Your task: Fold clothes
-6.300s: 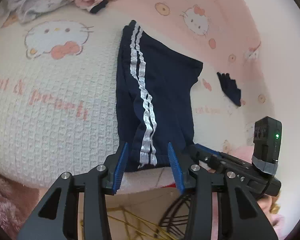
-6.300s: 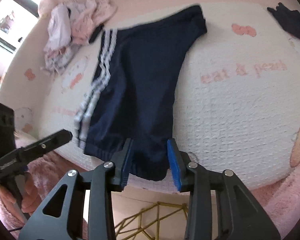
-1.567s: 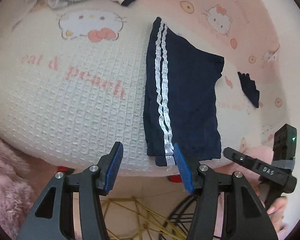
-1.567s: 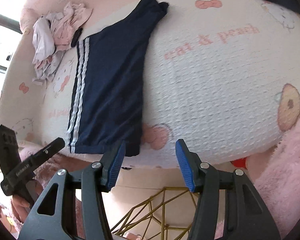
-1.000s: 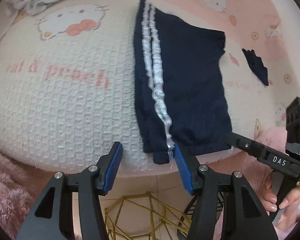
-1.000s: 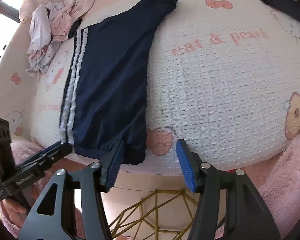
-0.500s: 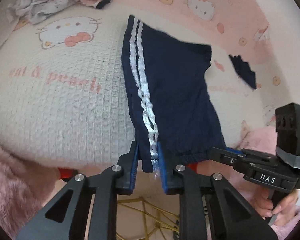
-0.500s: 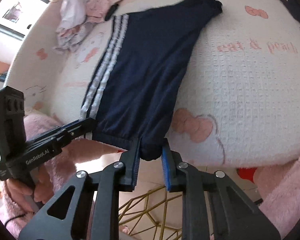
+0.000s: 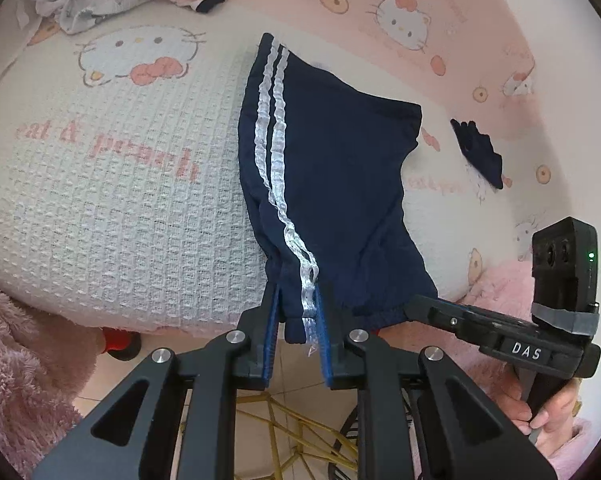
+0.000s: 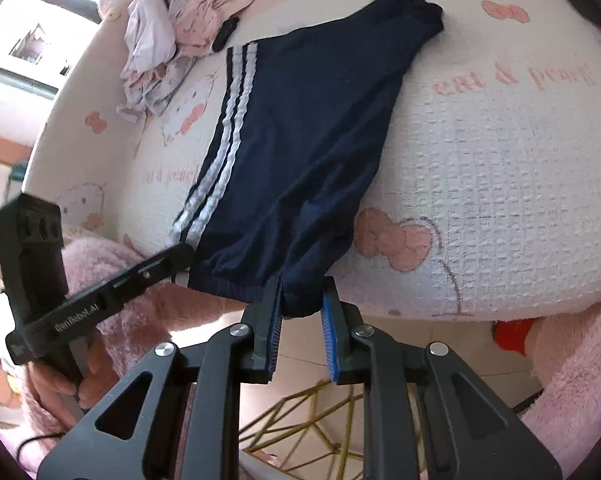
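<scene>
Lying flat on waffle blanket (image 9: pixel 120 216): navy shorts (image 9: pixel 332 168), two white side stripes, creased. Left gripper (image 9: pixel 296 320) clamped on striped hem corner; right gripper (image 10: pixel 300 312) clamped on opposite hem corner.

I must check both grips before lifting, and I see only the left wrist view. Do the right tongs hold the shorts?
Observer: Yes. The right tongs are shut on the plain hem corner of the shorts, on the side away from the stripes.
Operator: Is the hem slack between the two tongs?
Observer: Not much. It runs almost straight from the left tongs to the right ones, with small gathers.
Operator: What lies to the right of that corner?
Observer: Only the blanket, with a pink bow print beside the corner.
</scene>
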The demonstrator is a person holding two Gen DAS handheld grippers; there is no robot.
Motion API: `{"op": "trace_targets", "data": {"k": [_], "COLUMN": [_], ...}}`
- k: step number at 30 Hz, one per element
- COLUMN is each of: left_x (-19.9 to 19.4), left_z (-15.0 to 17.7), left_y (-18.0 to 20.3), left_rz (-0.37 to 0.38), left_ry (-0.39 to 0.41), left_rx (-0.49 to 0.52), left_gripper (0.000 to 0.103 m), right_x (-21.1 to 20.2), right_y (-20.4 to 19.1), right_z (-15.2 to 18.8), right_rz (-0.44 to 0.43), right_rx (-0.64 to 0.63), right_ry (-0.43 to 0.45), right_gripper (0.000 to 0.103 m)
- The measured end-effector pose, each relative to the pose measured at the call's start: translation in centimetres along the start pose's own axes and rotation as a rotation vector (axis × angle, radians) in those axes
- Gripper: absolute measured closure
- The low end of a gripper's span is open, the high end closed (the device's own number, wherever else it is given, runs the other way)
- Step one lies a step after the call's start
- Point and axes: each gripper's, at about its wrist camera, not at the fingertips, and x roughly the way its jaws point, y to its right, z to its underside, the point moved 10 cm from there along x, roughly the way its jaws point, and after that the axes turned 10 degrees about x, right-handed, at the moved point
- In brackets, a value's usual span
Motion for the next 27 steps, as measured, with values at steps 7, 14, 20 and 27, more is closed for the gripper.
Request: {"op": "trace_targets", "data": {"k": [7,14,20,27], "left_x": [-1.2,-0.4,2.0,1.0], "left_z": [-2.1,-7.1,-11.4,-8.4], "left_y": [0.3,0.2,-1.0,-0.8], "left_rz": [0.089,0.125,0.089,0.107], "left_ry": [0.051,0.055,0.015,-0.018], "left_rx": [-0.027,-0.016,0.018,0.022], "left_gripper": [0.085,0.087,0.086,0.086], "right_x": [-0.7,-0.9,0.2,0.3], "right_y": [-0.3,-1.0,-0.5,0.5], "right_z": [-1.8,-6.3,-12.4,-11.0], "right_rz": [-0.067,-0.118,-0.104,-0.088], "right_rx": [0.047,0.078,0.096,0.094], "right_ry": [0.025,0.037,0.053,0.019], "right_gripper": [0.085,0.085,0.085,0.083]}}
